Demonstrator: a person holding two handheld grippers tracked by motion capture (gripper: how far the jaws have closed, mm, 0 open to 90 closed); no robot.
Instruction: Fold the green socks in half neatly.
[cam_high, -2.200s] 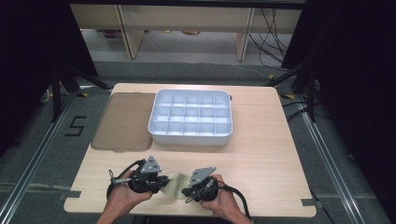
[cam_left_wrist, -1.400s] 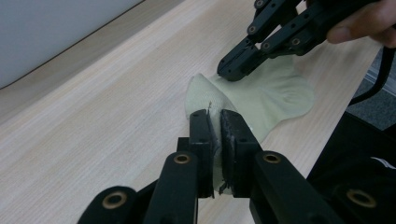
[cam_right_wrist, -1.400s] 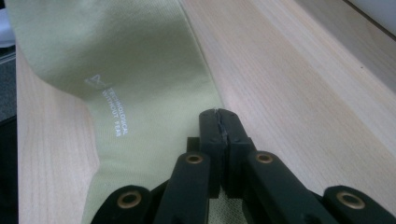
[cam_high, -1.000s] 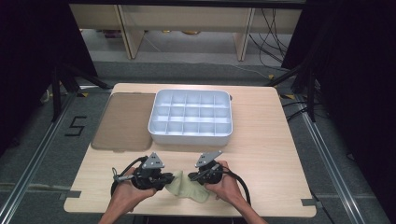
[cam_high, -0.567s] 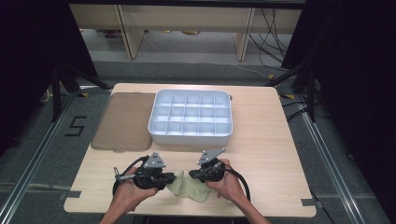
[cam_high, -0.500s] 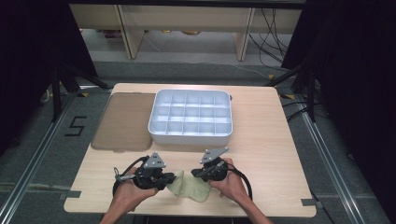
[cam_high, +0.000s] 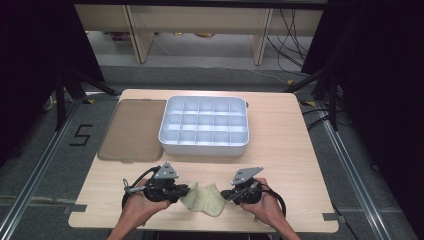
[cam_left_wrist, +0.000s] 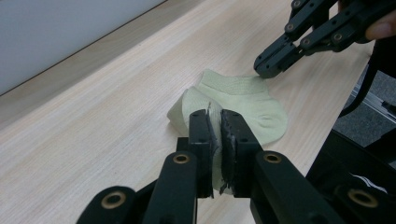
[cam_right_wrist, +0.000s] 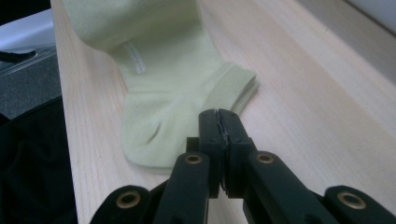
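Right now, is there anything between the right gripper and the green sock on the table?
Nothing visible. The right gripper, jaws shut, sits right at the ribbed cuff of the sock, with bare table around it. The left gripper already clamps the sock's other end.

Bare light wooden tabletop (cam_high: 285, 150) lies open between the two handheld grippers at the near edge and the white plastic compartment tray (cam_high: 204, 126) farther back, which blocks the middle. A flat brown rectangular lid (cam_high: 132, 129) lies just left of the tray, low enough to pass over. To the tray's right the wood is free up to the edge.
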